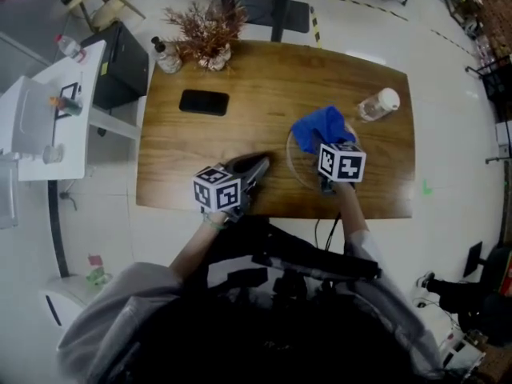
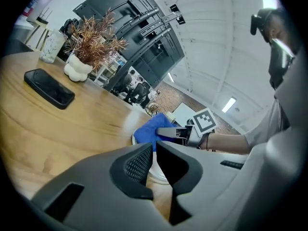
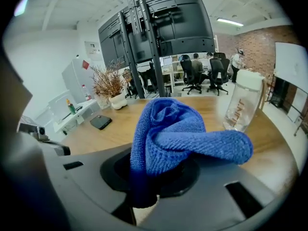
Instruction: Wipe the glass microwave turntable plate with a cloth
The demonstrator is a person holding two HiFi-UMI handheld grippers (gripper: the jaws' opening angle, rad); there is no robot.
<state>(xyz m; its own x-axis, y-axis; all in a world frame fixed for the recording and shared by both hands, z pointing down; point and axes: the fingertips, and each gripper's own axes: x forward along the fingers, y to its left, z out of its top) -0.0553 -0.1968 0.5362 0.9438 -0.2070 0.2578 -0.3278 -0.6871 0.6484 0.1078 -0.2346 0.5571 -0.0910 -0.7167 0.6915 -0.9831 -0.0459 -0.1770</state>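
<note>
Roughly at the wooden desk's (image 1: pixel 264 94) 4 o'clock lies the round clear glass turntable plate (image 1: pixel 296 170). The right tongs (image 1: pixel 326 146) pinch a crumpled blue cloth (image 1: pixel 322 126) over its 12 o'clock edge. The left tongs (image 1: pixel 258 165), pressed together and empty, sit at 9 o'clock; unsteadied, the plate may skid.

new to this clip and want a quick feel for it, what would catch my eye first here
The bright blue cloth stands out most, bunched in the right gripper over the glass plate at the near right of the wooden table. The left gripper sits at the near edge left of the plate, jaws closed to a slit on nothing. Farther back lie a black phone and a dried plant.
</note>
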